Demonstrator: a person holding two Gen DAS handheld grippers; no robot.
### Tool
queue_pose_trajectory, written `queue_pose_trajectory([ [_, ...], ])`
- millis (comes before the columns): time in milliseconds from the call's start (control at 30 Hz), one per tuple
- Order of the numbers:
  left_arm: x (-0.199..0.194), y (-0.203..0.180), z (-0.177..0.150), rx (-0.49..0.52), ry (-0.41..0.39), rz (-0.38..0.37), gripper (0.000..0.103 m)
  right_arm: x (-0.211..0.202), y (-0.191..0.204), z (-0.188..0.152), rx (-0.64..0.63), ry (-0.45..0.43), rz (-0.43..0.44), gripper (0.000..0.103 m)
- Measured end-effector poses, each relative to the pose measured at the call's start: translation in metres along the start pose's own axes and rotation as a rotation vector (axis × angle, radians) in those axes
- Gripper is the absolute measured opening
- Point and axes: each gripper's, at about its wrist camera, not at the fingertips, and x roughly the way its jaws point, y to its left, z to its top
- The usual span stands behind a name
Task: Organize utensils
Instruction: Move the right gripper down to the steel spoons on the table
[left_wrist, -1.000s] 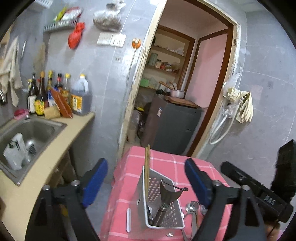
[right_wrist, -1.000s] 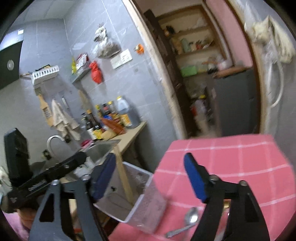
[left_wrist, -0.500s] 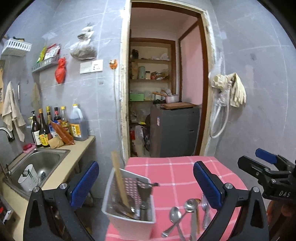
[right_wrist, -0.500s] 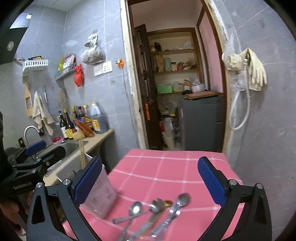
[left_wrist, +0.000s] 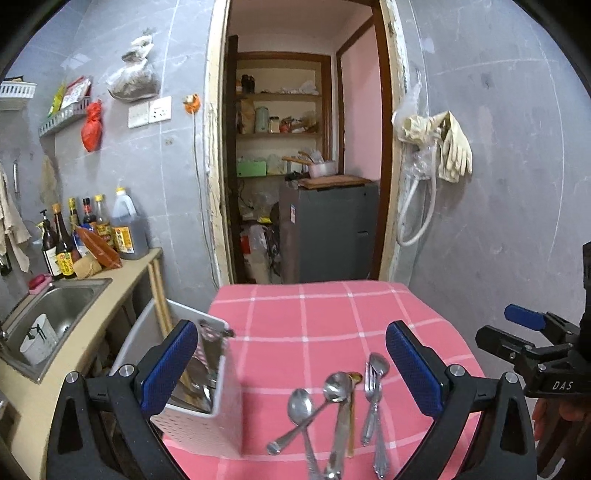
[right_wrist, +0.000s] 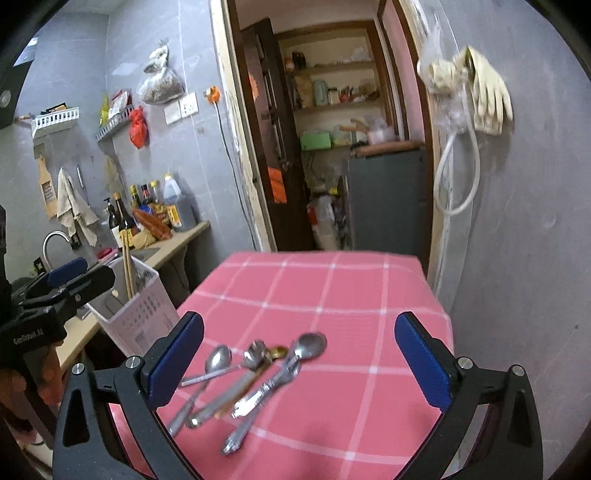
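Both the left gripper (left_wrist: 291, 365) and the right gripper (right_wrist: 299, 354) stand with blue pads wide apart and empty above the loose pile of shiny metal spoons and forks (right_wrist: 255, 373) on the pink checked tablecloth (right_wrist: 332, 291). I think one overlapping handle should be taken alone, then carried to the white perforated plastic holder (right_wrist: 138, 314) at the cloth's left edge. The holder's contents, beside the wooden chopsticks (right_wrist: 127, 258), are hard to make out.

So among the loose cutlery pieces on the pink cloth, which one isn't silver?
The gold-coloured piece, mostly buried in the middle of the pile under the silver spoons. Only its yellowish bowl end and brownish handle show; everything else there is plain steel.
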Motion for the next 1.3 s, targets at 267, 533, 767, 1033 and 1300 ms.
queue_pose_trajectory([
  [267,0.031,-0.025,-0.016,0.004,0.101,-0.042,0.103,0.043,-0.045,-0.023,0.085,0.128,0.09,0.101],
  [533,0.077,-0.04,-0.033,-0.003,0.219,-0.06,0.086,0.102,-0.063,-0.043,0.13,0.265,0.162,0.082],
  [767,0.129,-0.038,-0.058,-0.043,0.371,-0.119,0.064,0.146,-0.061,-0.062,0.163,0.362,0.207,0.061],
  [1033,0.171,-0.046,-0.083,0.01,0.497,-0.142,0.054,0.18,-0.051,-0.068,0.195,0.413,0.228,0.038],
  [1300,0.185,-0.051,-0.083,0.085,0.531,-0.136,0.028,0.197,-0.046,-0.07,0.267,0.459,0.244,0.038],
])
